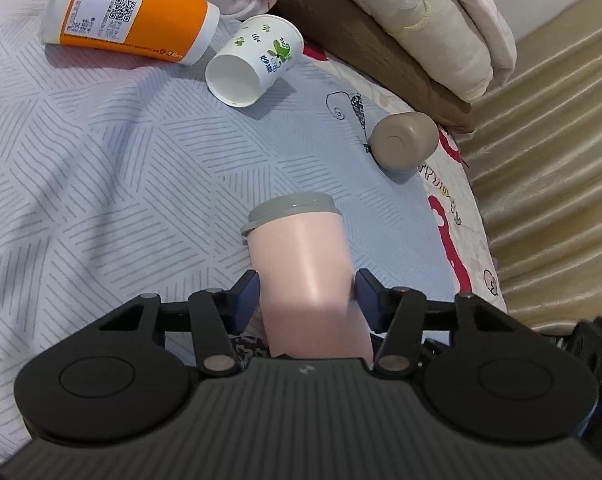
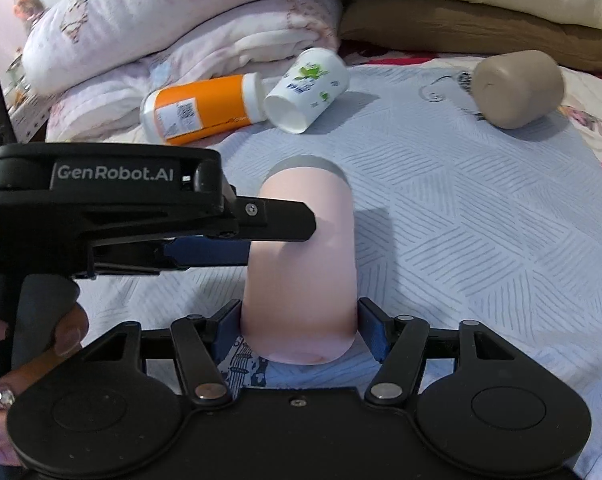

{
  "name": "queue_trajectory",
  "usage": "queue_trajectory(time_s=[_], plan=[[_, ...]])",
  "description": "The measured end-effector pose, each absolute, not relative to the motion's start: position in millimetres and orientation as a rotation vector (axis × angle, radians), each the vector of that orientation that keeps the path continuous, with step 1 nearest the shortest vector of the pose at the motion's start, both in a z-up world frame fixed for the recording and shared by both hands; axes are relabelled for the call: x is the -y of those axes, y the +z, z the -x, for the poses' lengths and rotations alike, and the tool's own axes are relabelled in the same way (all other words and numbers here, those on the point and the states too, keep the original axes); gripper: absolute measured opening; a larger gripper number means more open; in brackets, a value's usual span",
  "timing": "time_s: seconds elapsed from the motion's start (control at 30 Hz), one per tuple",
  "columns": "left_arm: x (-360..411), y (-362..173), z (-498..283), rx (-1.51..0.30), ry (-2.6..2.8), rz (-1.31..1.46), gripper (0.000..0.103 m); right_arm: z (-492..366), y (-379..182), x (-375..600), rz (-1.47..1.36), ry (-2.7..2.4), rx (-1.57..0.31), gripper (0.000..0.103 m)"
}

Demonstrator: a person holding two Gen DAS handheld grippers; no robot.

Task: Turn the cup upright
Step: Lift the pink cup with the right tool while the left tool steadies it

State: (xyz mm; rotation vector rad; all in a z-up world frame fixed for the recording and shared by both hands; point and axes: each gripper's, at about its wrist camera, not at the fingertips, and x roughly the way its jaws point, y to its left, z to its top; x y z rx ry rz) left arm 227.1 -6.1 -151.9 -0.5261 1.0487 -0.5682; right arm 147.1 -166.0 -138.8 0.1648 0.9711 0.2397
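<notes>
Two handheld black grippers clamp one pale pink plastic cup with a grey lid [image 2: 301, 264]. Right gripper [image 2: 299, 330]: blue-padded fingers [image 2: 371, 332] pressed on either side of the cup's lower body, close to its rounded base, jaws closed on it. Left gripper [image 2: 301, 232], seen from the right wrist view, comes in from the left side and grips the cup mid-body; a hand with painted nails [image 2: 41, 344] holds its handle. From the left wrist view, the same pink cup [image 1: 313, 276] sits between the left gripper's [image 1: 307, 300] blue pads [image 1: 367, 300], both touching its sides, grey lid [image 1: 291, 210] pointing away from the camera. The cup lies tilted over a pale blue-grey quilted bedspread with hatched line pattern [image 1: 101, 160]; cannot tell whether it touches the cloth. Farther back on the bedspread: a large orange paper cup with white rim and printed label [image 1: 129, 16] on its side, a small white paper cup with green leaf print [image 1: 257, 60] on its side just beside it, open mouth toward the camera. Well apart to the right, a beige rounded plastic cup [image 1: 405, 142] also on its side. Folded pink-white quilts [image 2: 173, 36] and a brown cushion [image 2: 461, 28] are stacked behind.
</notes>
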Motion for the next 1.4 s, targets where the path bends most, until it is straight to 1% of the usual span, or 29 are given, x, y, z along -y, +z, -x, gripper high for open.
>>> queue_trajectory(time_s=[0.13,0.3,0.6,0.67,0.9,1.07,1.13,1.27,1.4], plan=[[6.7,-152.4,-226.9,-1.052,-0.570,0.535,0.051,-158.6,-129.9,167.4,-0.085,0.290,-0.987,0.075],[4.8,-153.2,-226.5,-1.057,-0.576,0.540,0.051,-166.8,-105.5,166.9,0.020,0.350,-0.969,0.075],[3.0,-159.6,-226.3,-1.049,-0.594,0.558,0.053,-199.8,-119.2,169.7,-0.017,0.405,-1.119,0.074],[2.9,-159.6,-226.2,-1.048,-0.599,0.556,0.053,-204.9,-125.0,168.7,-0.024,0.421,-1.146,0.072],[10.1,-159.4,-223.4,-1.044,-0.649,0.505,0.057,-198.0,-125.2,170.8,0.015,0.468,-1.097,0.071],[13.6,-164.6,-224.7,-1.071,-0.662,0.511,0.064,-193.1,-124.6,174.7,0.040,0.488,-1.079,0.071],[13.3,-167.1,-226.6,-1.084,-0.661,0.533,0.065,-194.9,-124.8,175.4,0.039,0.497,-1.086,0.071],[9.7,-172.6,-228.8,-1.097,-0.666,0.575,0.064,-205.3,-127.4,177.6,0.021,0.509,-1.146,0.072],[12.1,-160.1,-222.0,-1.052,-0.658,0.513,0.063,-200.7,-124.3,170.1,0.076,0.533,-1.123,0.072]])
